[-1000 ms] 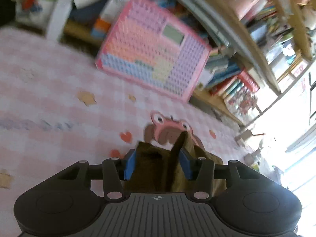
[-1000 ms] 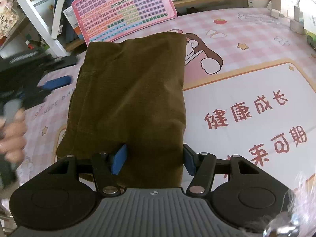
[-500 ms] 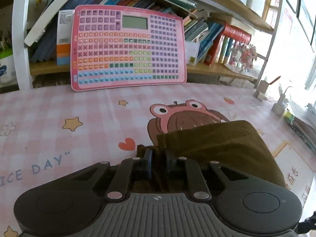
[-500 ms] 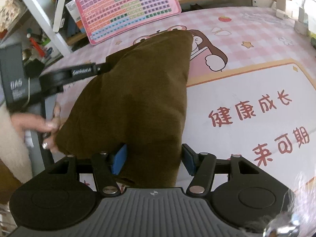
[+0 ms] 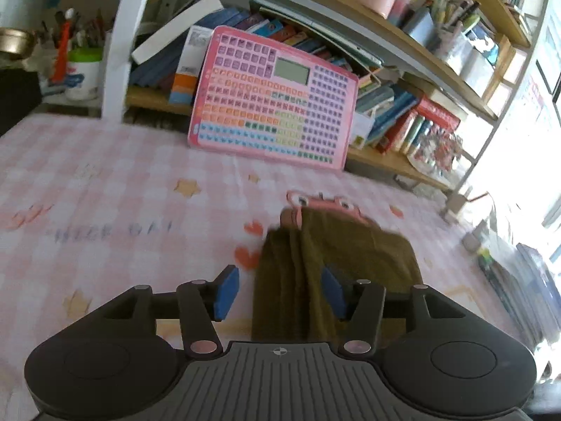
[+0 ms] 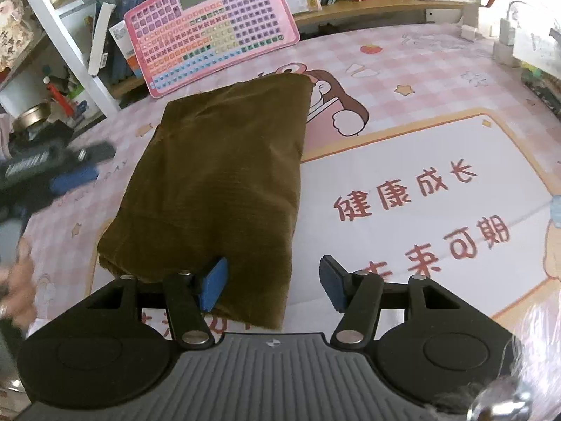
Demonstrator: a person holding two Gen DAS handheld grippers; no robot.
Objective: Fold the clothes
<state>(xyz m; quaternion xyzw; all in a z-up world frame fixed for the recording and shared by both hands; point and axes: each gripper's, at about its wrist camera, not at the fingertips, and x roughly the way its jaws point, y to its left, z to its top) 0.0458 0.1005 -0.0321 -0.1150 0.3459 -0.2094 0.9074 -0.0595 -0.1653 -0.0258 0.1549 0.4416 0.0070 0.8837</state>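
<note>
A folded olive-brown garment [image 6: 224, 182] lies flat on the pink checked table mat [image 6: 403, 66]. My right gripper [image 6: 271, 286] is open, with the near edge of the garment between its blue pads. My left gripper [image 5: 278, 293] is open too. A raised fold of the same garment [image 5: 308, 273] stands between its blue pads, apart from both. In the right wrist view the left gripper [image 6: 59, 172] shows blurred at the garment's left side, with the hand that holds it.
A pink keyboard toy [image 5: 270, 105] leans on the bookshelf [image 5: 403, 161] at the mat's far edge, also seen in the right wrist view [image 6: 210, 24]. A pen cup [image 5: 82, 73] stands far left. White blocks and small items [image 6: 505, 35] sit far right.
My left gripper was shut on the garment's edge half a second ago; it has opened and let go. The garment has dropped flat again. My right gripper stays open.
</note>
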